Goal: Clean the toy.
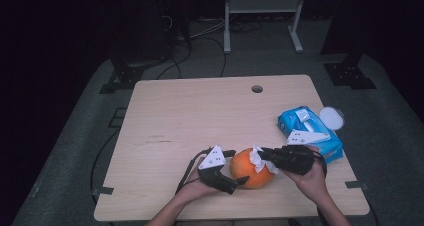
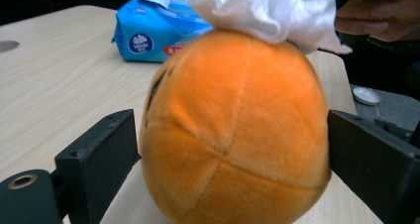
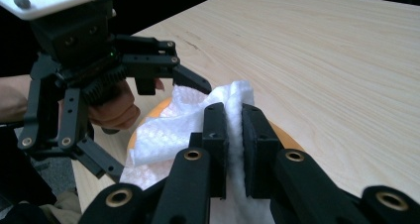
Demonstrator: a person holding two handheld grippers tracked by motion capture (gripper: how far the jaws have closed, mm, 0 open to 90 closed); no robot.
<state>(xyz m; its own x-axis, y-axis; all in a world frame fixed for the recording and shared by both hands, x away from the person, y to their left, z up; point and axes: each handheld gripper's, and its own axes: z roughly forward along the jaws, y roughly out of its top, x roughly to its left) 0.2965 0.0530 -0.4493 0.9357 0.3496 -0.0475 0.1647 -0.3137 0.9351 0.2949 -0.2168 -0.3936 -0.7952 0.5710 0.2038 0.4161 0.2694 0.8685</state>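
An orange plush ball (image 1: 248, 172) rests on the wooden table (image 1: 200, 116) near its front edge. My left gripper (image 1: 237, 167) reaches in from the left with its jaws standing open on either side of the ball (image 2: 233, 130), which looks round and unsqueezed. A crumpled white tissue (image 1: 258, 158) lies on top of the ball. My right gripper (image 1: 263, 154) comes from the right and is shut on that tissue (image 3: 163, 135), with both pads (image 3: 218, 130) pinching a fold. The tissue (image 2: 267, 11) drapes over the ball's crown.
A blue pack of tissues (image 1: 312, 136) lies at the table's right edge, just behind my right hand. A round white lid (image 1: 331, 117) sits beside it. A small hole (image 1: 257, 89) marks the table's far side. Cables trail on the dark floor beyond.
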